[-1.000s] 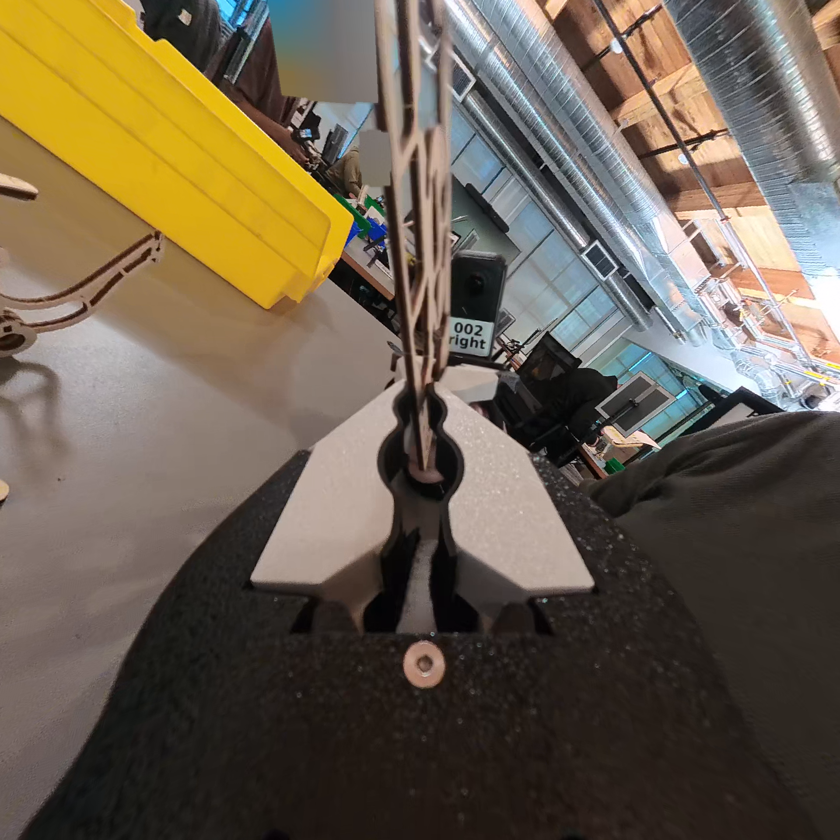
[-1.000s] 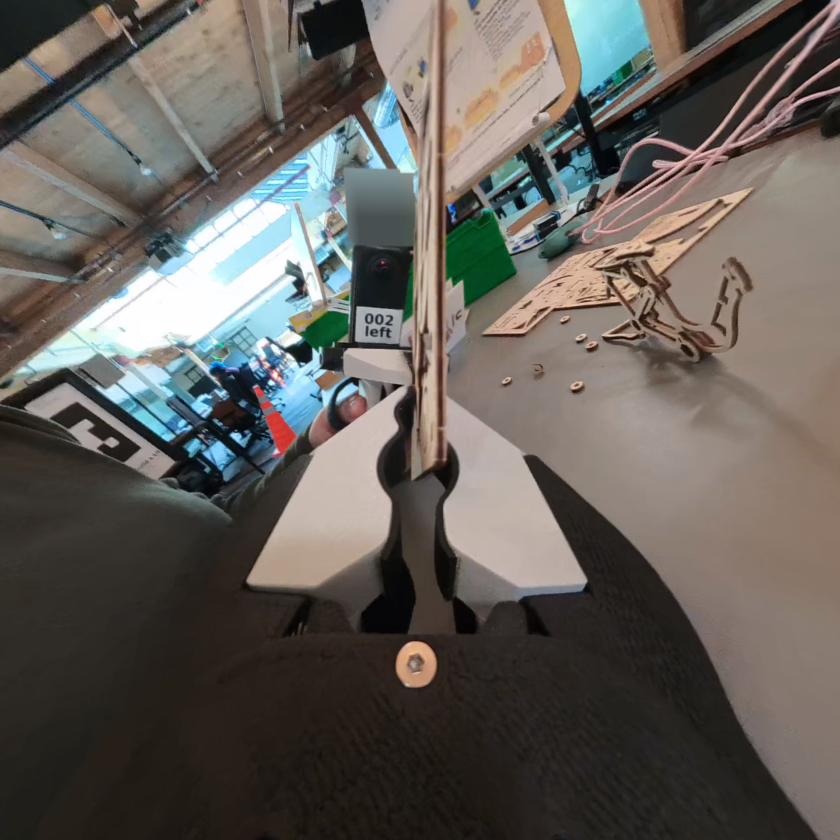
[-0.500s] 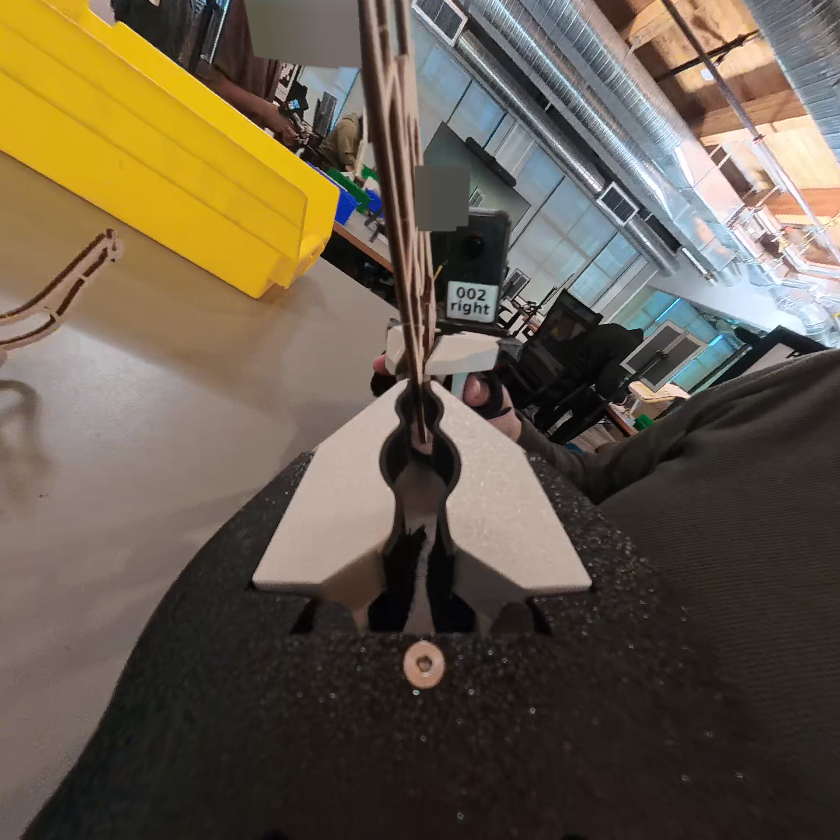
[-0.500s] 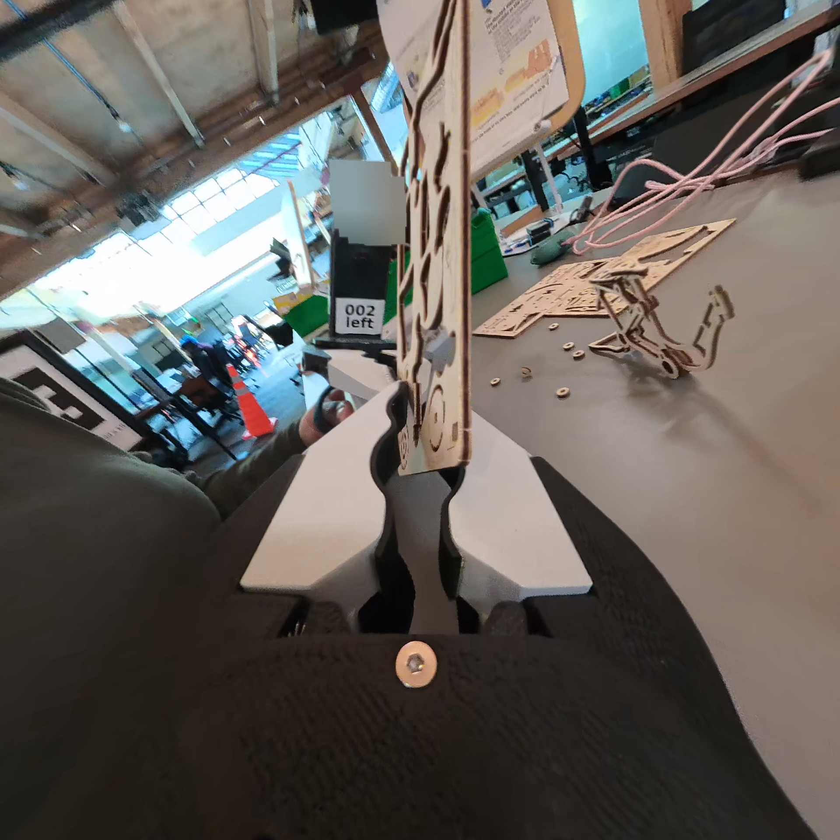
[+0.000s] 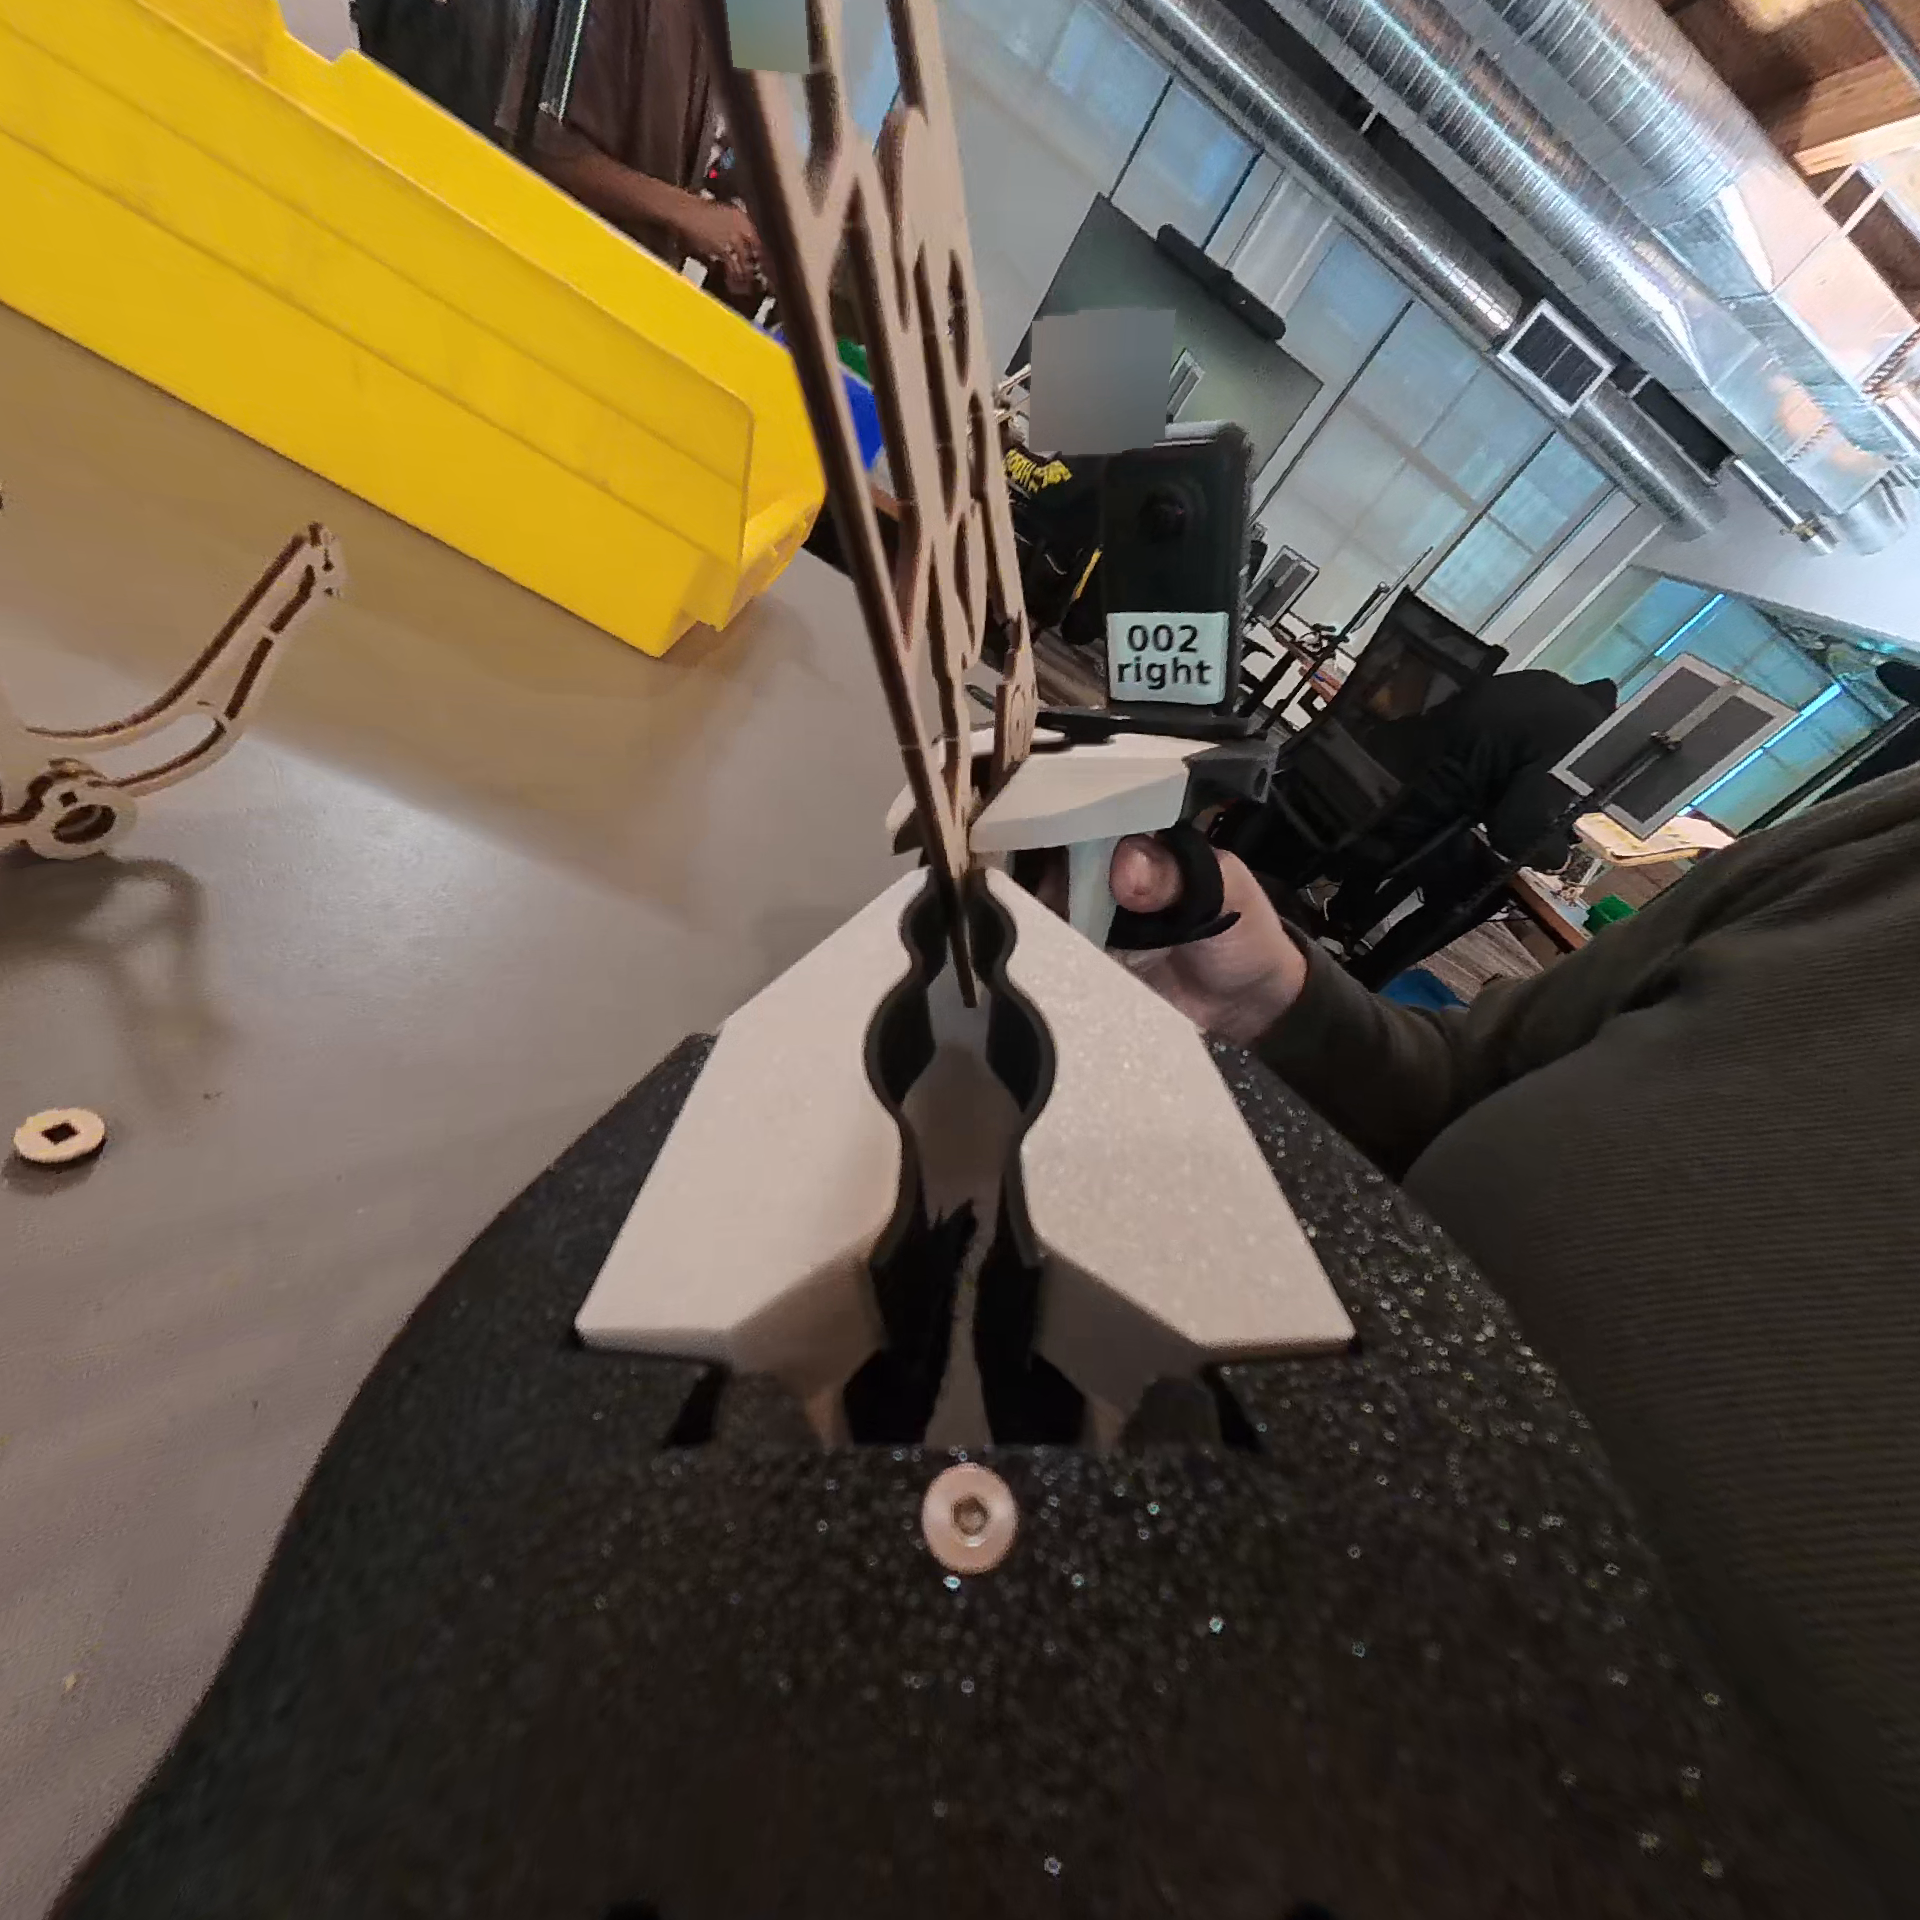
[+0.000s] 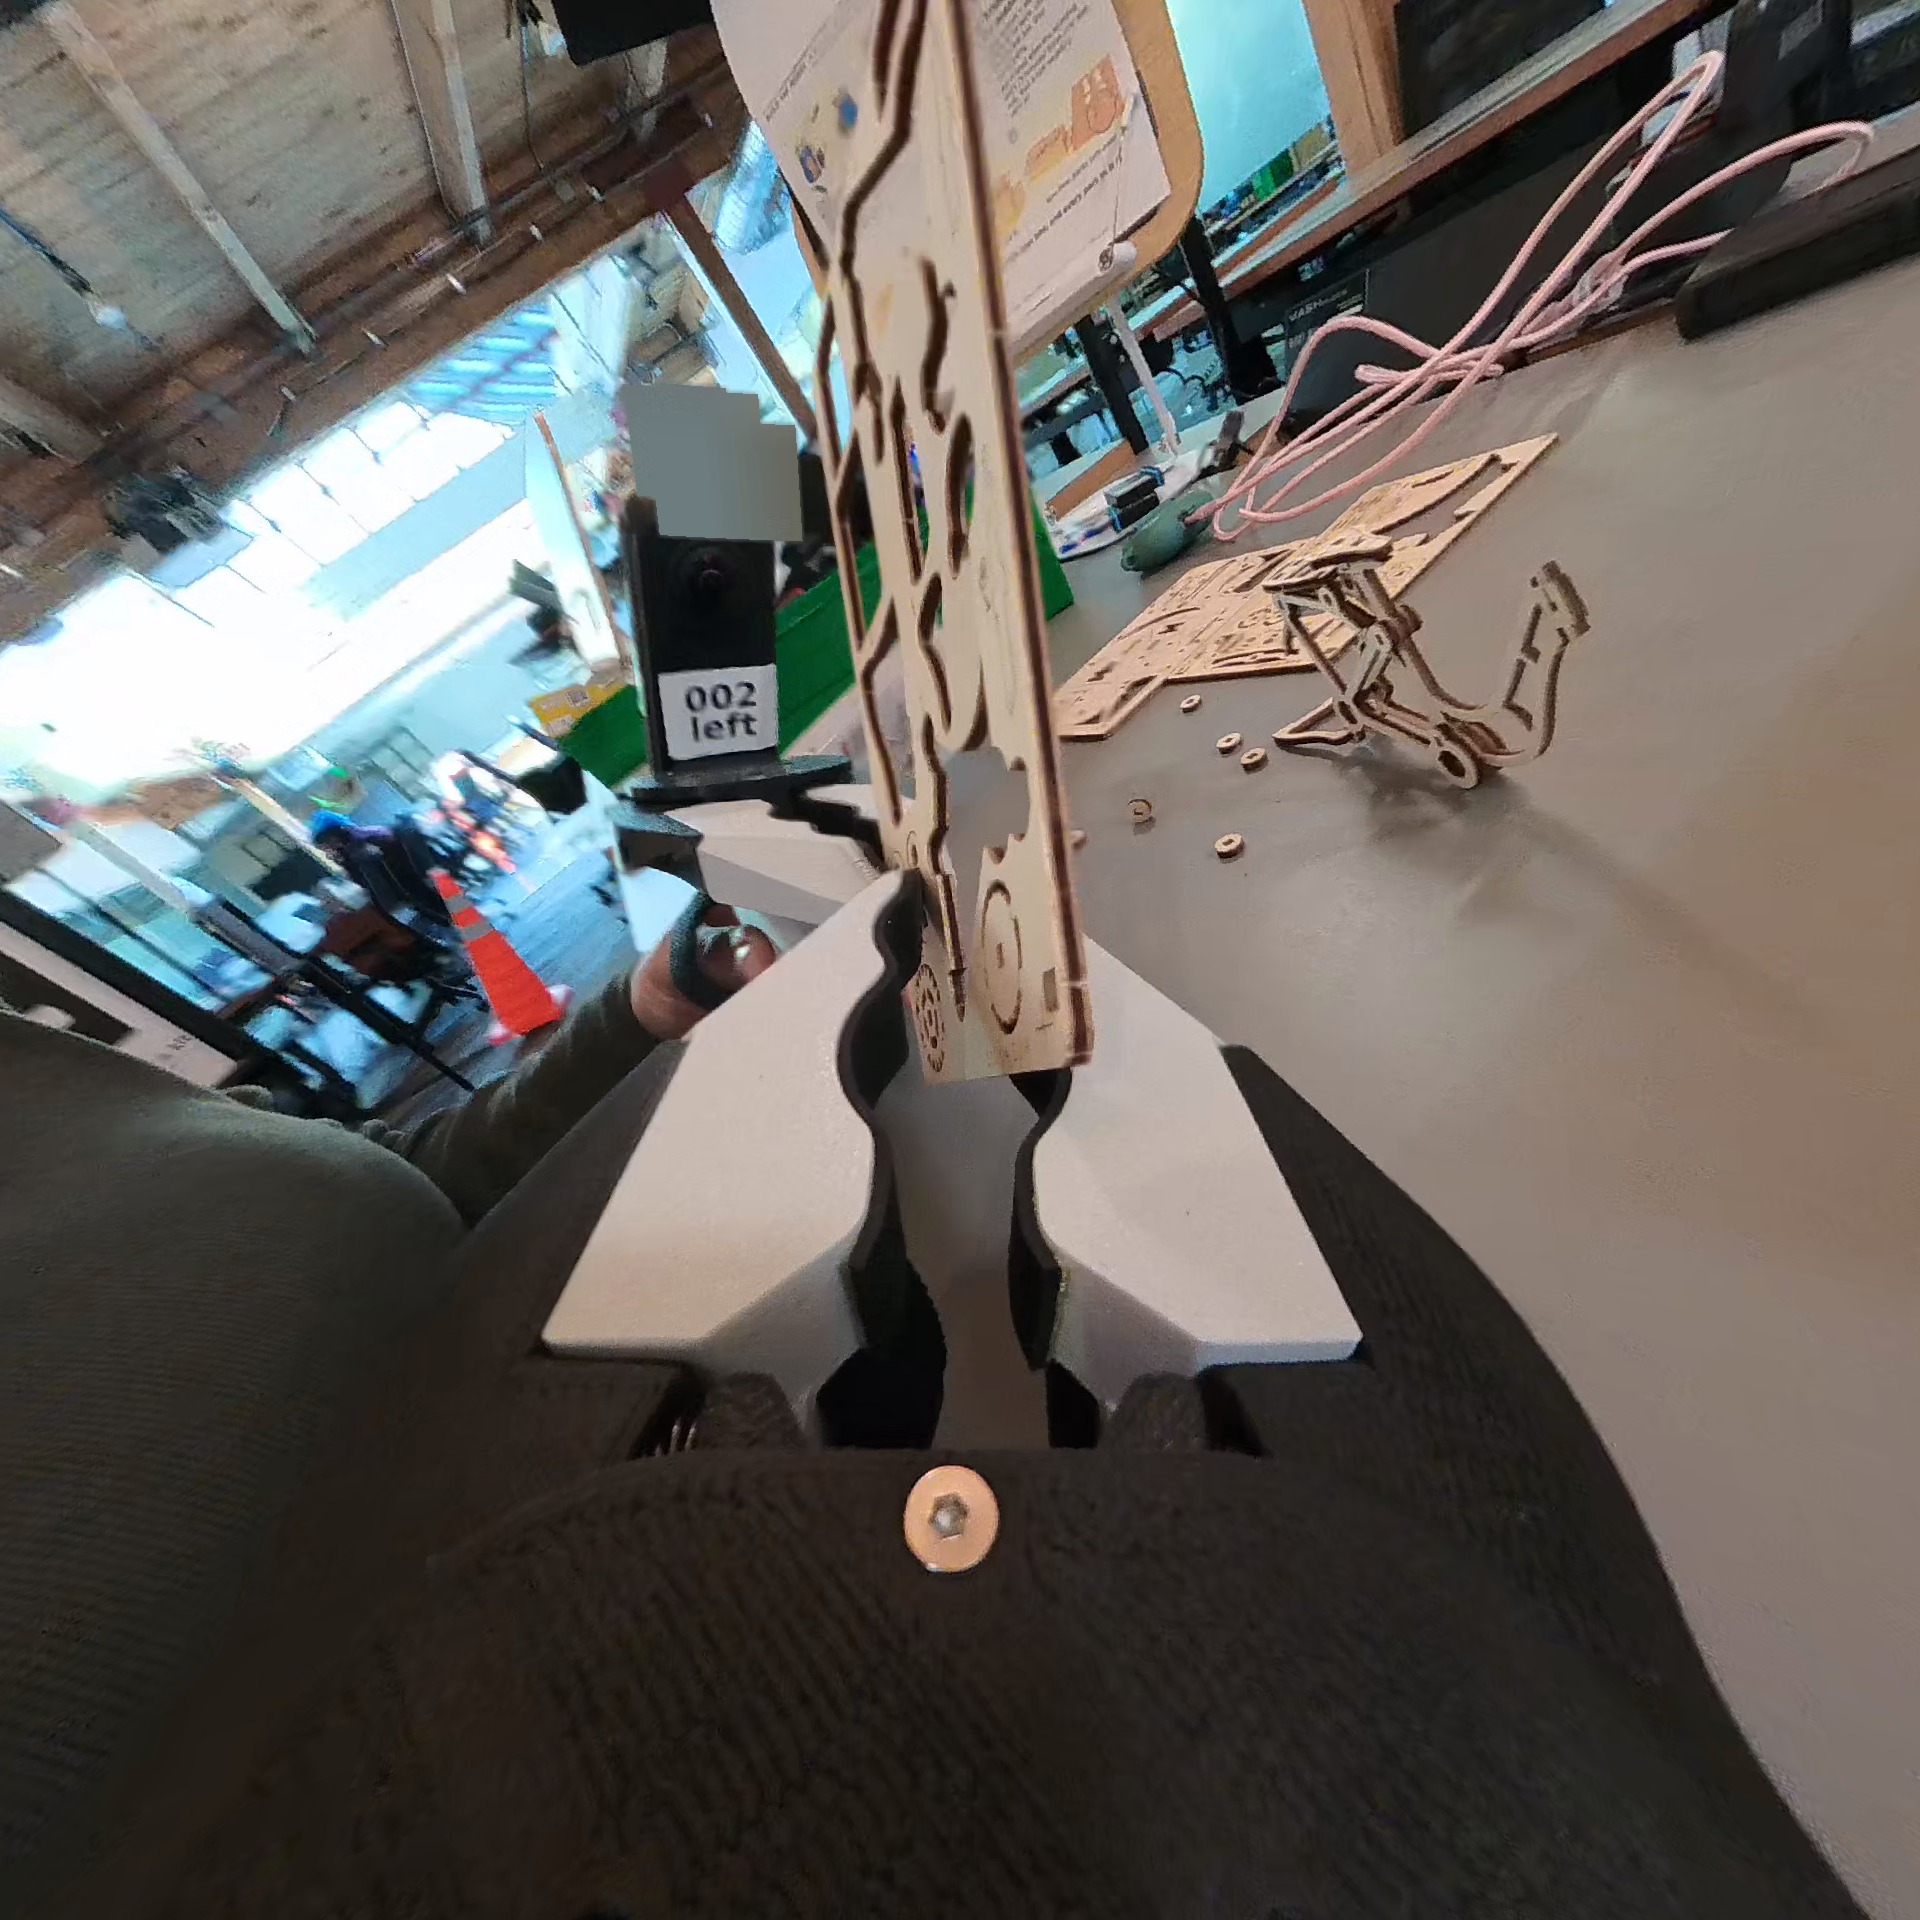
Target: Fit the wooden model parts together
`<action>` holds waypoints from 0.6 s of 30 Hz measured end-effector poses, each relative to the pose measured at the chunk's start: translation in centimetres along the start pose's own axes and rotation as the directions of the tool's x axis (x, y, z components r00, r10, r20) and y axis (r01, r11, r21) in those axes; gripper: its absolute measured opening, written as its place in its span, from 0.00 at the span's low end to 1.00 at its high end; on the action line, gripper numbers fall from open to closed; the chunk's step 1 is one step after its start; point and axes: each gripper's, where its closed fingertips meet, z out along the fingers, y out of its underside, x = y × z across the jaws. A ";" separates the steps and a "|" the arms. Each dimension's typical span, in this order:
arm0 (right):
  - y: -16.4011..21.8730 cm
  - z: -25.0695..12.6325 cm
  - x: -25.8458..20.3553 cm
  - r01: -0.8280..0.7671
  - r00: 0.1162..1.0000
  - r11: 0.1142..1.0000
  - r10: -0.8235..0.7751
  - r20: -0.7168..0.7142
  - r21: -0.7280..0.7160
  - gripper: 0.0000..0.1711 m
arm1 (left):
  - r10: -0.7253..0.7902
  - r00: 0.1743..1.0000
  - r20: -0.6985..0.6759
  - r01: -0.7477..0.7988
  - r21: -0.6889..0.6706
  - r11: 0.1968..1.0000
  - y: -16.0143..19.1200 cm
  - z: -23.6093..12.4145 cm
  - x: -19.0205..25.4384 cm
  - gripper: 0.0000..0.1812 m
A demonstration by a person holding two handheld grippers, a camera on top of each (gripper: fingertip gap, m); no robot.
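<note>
Both grippers share one laser-cut sheet, held upright above the grey table.

Thin pale plywood sheet with cut-out part outlines: judged light, stiff, brittle along the slender webs; best held at the solid bottom margin. Left gripper is nearly closed, pinching its lower edge; right gripper stands wider, though the sheet's corner looks seated. Right wrist view alone shows the half-built wooden model frame; left alone the yellow plastic bin.
</note>
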 end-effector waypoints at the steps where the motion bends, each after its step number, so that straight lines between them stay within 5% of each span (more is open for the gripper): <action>1: 0.1 0.0 0.2 0.031 0.999 0.999 -0.031 -0.022 -0.008 0.07 | -0.011 1.000 0.009 0.011 -0.010 1.000 0.1 0.1 -0.2 0.01; 9: 0.0 -0.1 0.3 0.128 0.990 0.991 -0.129 -0.059 -0.030 0.09 | -0.045 0.999 -0.016 0.045 -0.021 0.999 0.2 0.2 -0.3 0.02; 12: -0.4 -0.9 2.0 0.125 0.984 0.991 -0.131 -0.121 -0.052 0.30 | -0.055 0.998 -0.019 0.054 -0.038 0.998 0.4 0.3 -0.4 0.00; 15: -1.9 -2.1 2.8 0.220 0.955 0.974 -0.225 -0.191 -0.047 0.39 | -0.040 0.999 0.032 0.042 -0.070 0.997 0.8 0.3 -1.2 0.00; 18: -1.2 -2.1 3.4 0.270 0.927 0.943 -0.309 -0.213 -0.193 0.45 | -0.013 1.000 0.023 0.015 -0.109 0.994 1.4 0.5 -0.8 0.00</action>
